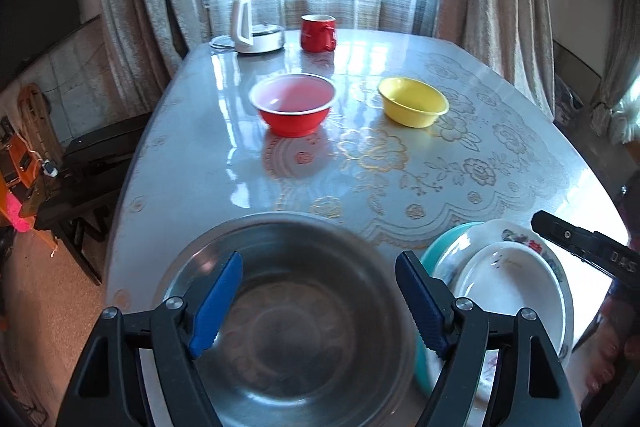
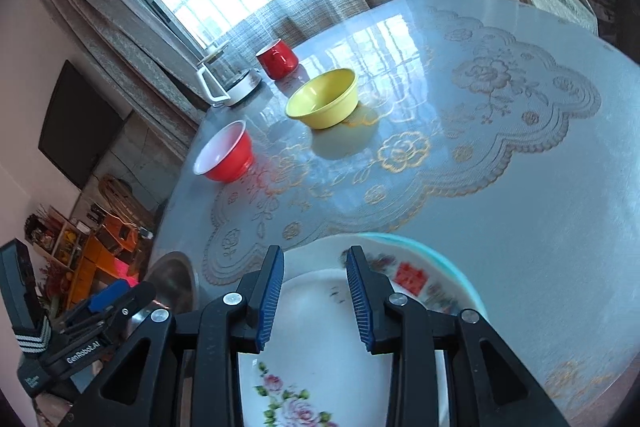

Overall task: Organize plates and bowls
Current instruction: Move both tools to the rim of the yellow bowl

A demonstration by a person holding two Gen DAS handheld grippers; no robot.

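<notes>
Left wrist view: the left gripper [image 1: 318, 301] hangs over the steel bowl [image 1: 296, 327] at the bottom centre of the frame. Its blue fingers [image 1: 216, 307] stand wide apart above the bowl's interior and hold nothing. The bowl's near rim is cut off by the frame edge and by the gripper body.

At the lower right, the plate stack [image 1: 516, 291] sits on the table [image 1: 400, 155] just beside the steel bowl. Its lower part is hidden behind the right finger mount. A teal rim shows under the white plates; the number of plates cannot be determined.

Right wrist view: the right gripper [image 2: 316, 299] hangs over the plate stack at the bottom centre of the frame. Its fingers [image 2: 270, 301] stand narrowly apart. Whether the pads touch a plate cannot be told; the top plate's edge is blurred.

The red bowl [image 1: 294, 105] and yellow bowl [image 1: 414, 101] stand apart at mid-table. The red mug [image 1: 318, 33] and kettle [image 1: 256, 23] stand at the far edge.
</notes>
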